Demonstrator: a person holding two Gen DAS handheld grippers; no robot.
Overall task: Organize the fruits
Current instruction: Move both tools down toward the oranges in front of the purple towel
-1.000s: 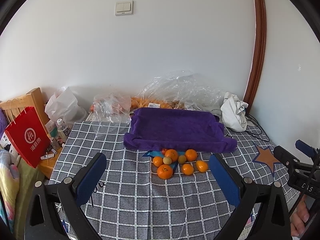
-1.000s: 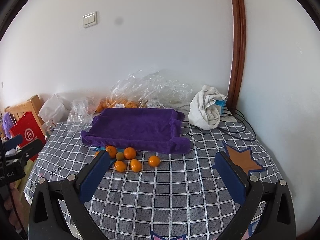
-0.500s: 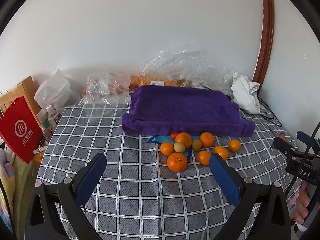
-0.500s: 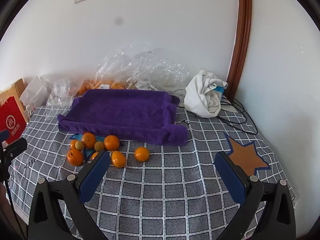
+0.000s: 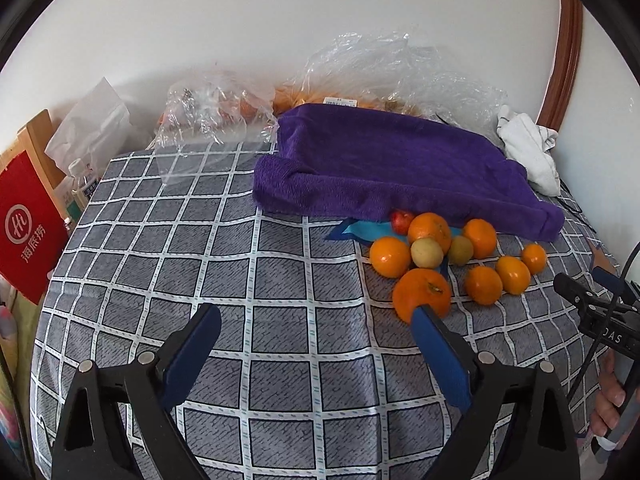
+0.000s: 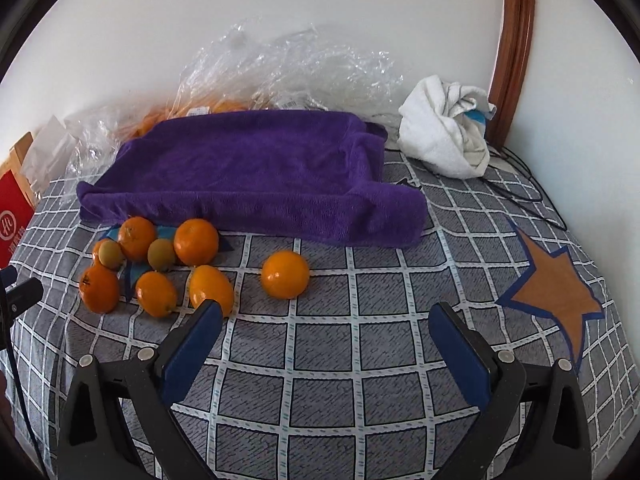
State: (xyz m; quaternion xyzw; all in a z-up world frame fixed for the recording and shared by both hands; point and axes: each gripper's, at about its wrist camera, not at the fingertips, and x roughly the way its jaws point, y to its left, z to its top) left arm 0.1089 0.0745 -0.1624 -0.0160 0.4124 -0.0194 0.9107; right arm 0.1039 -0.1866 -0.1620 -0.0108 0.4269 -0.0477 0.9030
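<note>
The left gripper (image 5: 316, 318), wide and closing on nothing, alone showed a small red fruit (image 5: 401, 221). The right gripper (image 6: 326, 318) gaped empty and showed an orange star (image 6: 554, 280).

Grey cloth with a white grid (image 6: 320, 360) covered the surface; a purple towel (image 6: 256, 176) lay upper centre, orange fruits (image 6: 285, 274) below it, an orange, blue-edged star (image 6: 556, 280) at right, a red bag (image 5: 24, 228) far left.

White cloth (image 6: 444, 136), red bag (image 5: 24, 232)
</note>
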